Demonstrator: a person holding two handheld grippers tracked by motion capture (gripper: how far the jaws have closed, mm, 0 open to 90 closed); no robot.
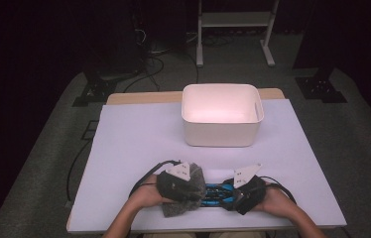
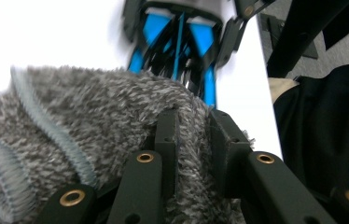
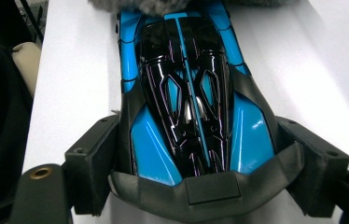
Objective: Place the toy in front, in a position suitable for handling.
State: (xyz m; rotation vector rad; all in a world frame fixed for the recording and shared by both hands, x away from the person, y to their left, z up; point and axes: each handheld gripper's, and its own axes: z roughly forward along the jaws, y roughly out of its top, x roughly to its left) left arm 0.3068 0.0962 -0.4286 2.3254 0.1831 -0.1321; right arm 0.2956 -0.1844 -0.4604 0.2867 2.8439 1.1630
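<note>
We are pinching the grey fluffy cloth point(image 2: 112, 121) in the left hand-held gripper point(image 2: 193, 140), wiping the blue toy car point(image 3: 186, 93) just ahead of it, while the right hand-held gripper point(image 3: 200, 154) is clamping the car's sides, steadying it on the surface point(image 1: 139, 139).

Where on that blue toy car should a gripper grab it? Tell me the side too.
Grip the blue toy car across its flanks at the wide end, coming in lengthwise from that end, as the right gripper does: its body is long, and the sides there give the fingers opposing faces.

1 toy car point(image 3: 186, 93), 1 grey cloth point(image 2: 93, 121), 1 white bin point(image 1: 221, 115), 2 grippers.
</note>
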